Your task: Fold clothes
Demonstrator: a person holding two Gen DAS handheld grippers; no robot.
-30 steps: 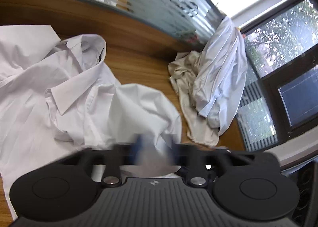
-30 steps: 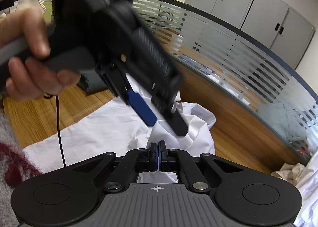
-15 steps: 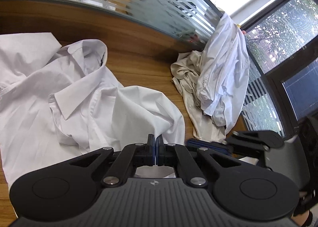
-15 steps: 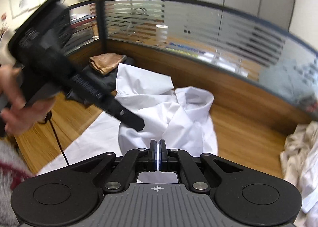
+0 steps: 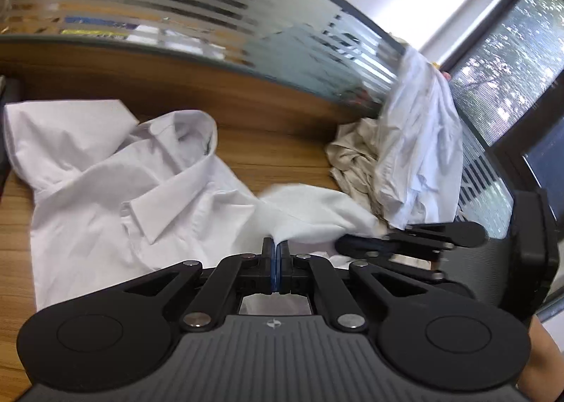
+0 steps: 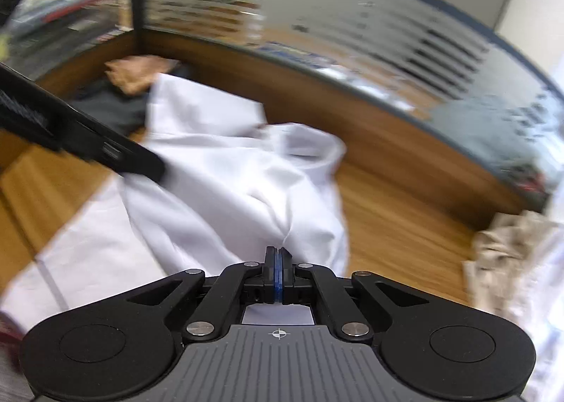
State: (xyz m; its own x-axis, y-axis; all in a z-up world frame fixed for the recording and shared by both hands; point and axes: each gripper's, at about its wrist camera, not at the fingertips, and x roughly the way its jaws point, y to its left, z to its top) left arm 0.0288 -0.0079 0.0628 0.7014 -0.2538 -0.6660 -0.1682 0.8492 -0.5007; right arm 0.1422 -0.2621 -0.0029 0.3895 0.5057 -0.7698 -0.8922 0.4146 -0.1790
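The crumpled white cotton dress shirt [image 5: 105, 190] lies collar-up on the wooden tabletop [image 5: 275, 155], with the left gripper [image 5: 276, 250] and the right gripper [image 6: 278, 255] each clenched on a fold of its fabric (a beige-and-white heap of garments [image 5: 398, 162] sits near the striped glass partition [image 5: 211, 14]).

We see that the right gripper [image 5: 356, 245], absent from the left wrist view a second ago, has entered at its right edge beside the white shirt [image 5: 105, 197]. The shirt's near fold, formerly bunched in a rounded hump, is now drawn out towards the pile of clothes [image 5: 405, 162]. In the right wrist view, the left gripper [image 6: 155, 169] has receded from centre to the left edge.
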